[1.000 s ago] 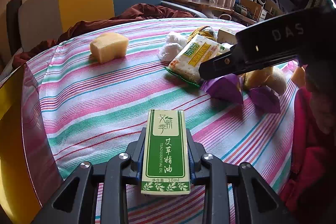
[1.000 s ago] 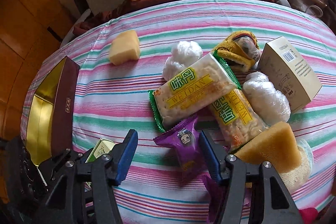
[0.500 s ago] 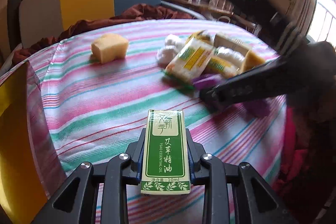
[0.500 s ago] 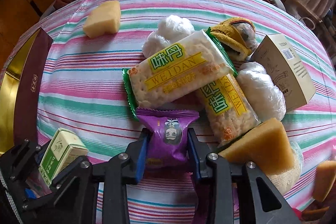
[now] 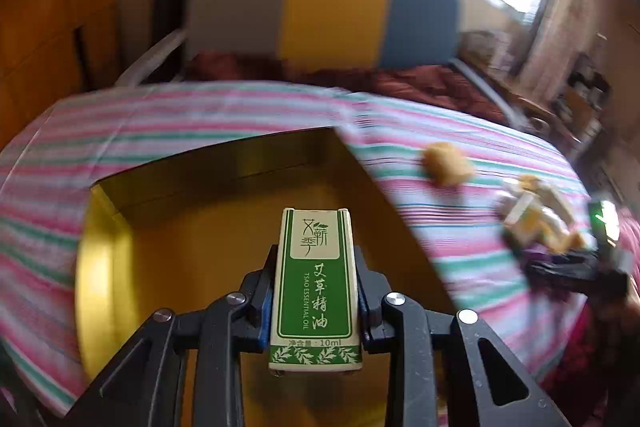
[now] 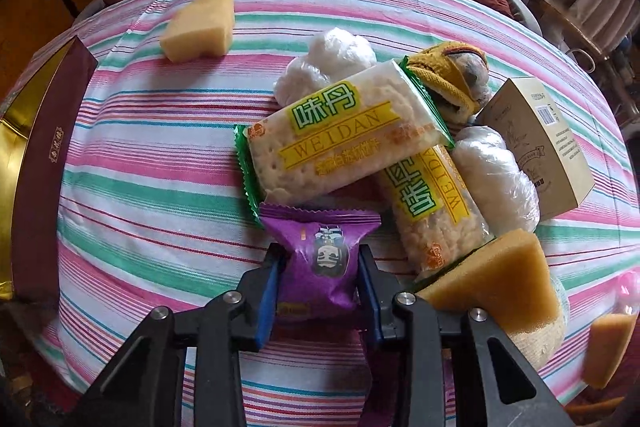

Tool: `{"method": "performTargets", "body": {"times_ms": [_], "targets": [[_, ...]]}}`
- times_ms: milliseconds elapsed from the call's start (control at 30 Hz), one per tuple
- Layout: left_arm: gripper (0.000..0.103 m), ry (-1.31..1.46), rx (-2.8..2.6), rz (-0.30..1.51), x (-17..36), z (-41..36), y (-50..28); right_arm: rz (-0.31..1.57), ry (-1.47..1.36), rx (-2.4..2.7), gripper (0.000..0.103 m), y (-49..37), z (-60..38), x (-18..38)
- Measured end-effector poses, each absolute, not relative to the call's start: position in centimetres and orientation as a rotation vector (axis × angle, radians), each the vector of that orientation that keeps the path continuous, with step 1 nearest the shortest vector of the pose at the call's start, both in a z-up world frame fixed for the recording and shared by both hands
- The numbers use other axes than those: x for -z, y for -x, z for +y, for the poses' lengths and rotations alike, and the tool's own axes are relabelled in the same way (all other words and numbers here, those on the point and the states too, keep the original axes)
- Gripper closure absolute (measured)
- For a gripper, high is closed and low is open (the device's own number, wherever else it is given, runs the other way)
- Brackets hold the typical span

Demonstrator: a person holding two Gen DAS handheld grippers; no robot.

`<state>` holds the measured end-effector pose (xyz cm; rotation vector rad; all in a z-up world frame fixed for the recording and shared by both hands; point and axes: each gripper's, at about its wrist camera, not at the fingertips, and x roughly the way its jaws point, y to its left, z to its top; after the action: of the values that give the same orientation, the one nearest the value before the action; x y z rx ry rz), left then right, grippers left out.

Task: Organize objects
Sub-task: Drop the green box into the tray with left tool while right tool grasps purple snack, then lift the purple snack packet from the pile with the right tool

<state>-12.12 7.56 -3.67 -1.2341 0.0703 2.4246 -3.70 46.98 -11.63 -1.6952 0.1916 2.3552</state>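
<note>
Swung away from the pile since a second ago, the left gripper (image 5: 316,301) now holds its green essential-oil box (image 5: 315,291) over the open gold-lined box (image 5: 180,239), whose near and left walls rise around a bare floor with free room on every side of the carton; its view is blurred. Both blue pads pinch the slim carton upright by its long sides, green panel with white lettering facing the camera. Over on the striped tablecloth (image 6: 160,163), the right gripper (image 6: 320,281) has just closed and its fingers now squeeze the purple snack packet (image 6: 320,251), which lies flat with its crimped top edge touching the upper WEIDAN cracker pack (image 6: 340,139). That pack leans across a second cracker pack (image 6: 434,211); a tan sponge wedge (image 6: 500,275) sits just right of the gripper. Another sponge block (image 6: 200,27) lies well apart at upper left, with open cloth between it and the maroon box wall (image 6: 48,163) at the left table edge.
</note>
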Motion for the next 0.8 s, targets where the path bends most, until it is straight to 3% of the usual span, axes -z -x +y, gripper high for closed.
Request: {"method": "performTargets", "body": {"times_ms": [233, 400, 800], "targets": [[0.072, 1.383, -2.554, 0.169, 7.4, 3.7, 18.9, 0.164, 1.692, -2.36, 0.067, 4.3, 46.6, 11.8], [0.062, 1.422, -2.618, 0.201, 8.5, 2.9, 21.4, 0.153, 1.688, -2.369, 0.066, 4.3, 46.9, 11.9], [0.06, 1.276, -2.628, 0.036, 5.0, 2.1, 14.0, 0.083, 1.679, -2.377, 0.067, 4.3, 46.3, 11.9]]}}
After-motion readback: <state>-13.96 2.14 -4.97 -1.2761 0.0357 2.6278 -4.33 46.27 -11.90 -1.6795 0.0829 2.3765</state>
